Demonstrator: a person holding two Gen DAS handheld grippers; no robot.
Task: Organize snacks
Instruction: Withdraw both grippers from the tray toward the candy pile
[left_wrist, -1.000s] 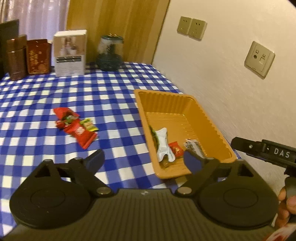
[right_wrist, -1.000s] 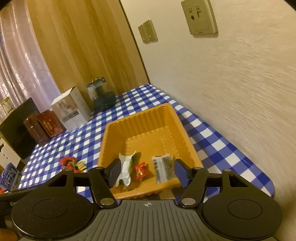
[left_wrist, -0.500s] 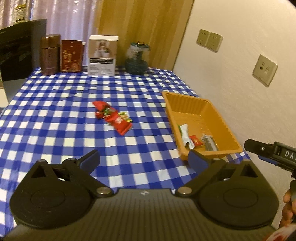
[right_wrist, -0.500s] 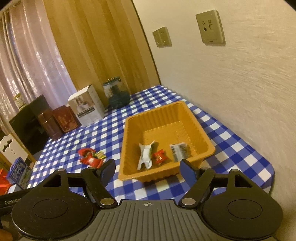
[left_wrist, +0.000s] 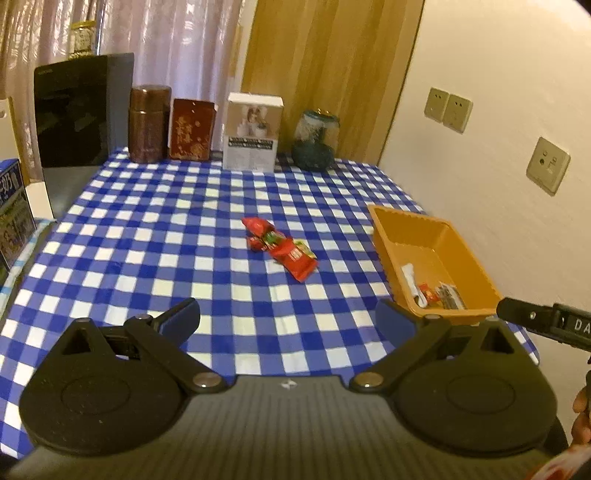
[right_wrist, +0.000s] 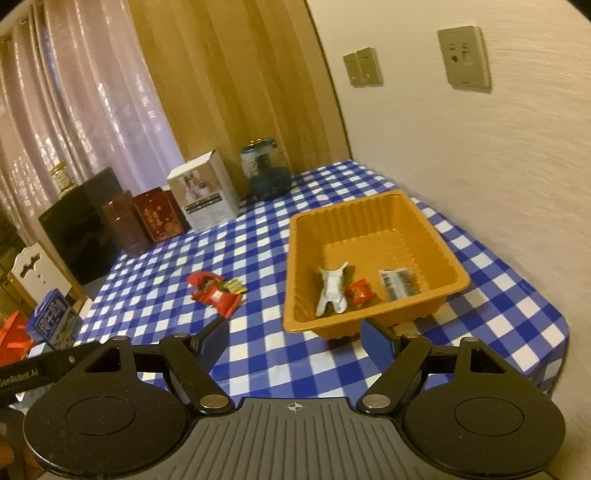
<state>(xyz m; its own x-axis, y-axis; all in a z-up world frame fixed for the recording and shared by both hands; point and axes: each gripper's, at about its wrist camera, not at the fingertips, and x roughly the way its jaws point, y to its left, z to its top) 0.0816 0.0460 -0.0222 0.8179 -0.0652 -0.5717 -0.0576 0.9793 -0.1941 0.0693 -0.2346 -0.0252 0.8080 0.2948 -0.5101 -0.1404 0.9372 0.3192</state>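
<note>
Both hand-held grippers hanging over near edge of checkered tabletop (left_wrist: 147, 236), nothing between fingers: left hand-held gripper (left_wrist: 288, 317) wide, right hand-held gripper (right_wrist: 293, 341) wide too. Red snack pile (left_wrist: 282, 249) lying mid-tabletop, apart from orange tray (right_wrist: 369, 218) holding three packets

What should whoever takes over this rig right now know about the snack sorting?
Left claw: open, empty, above the checked tablecloth.
Right claw: open, empty, near the tray's front edge.
Orange ribbed plastic tray: holds a white wrapper, a small red packet and a clear printed sachet.
Left to do: the pile of red and green snack wrappers on the blue-and-white tablecloth, left of the tray, goes into the tray.
</note>
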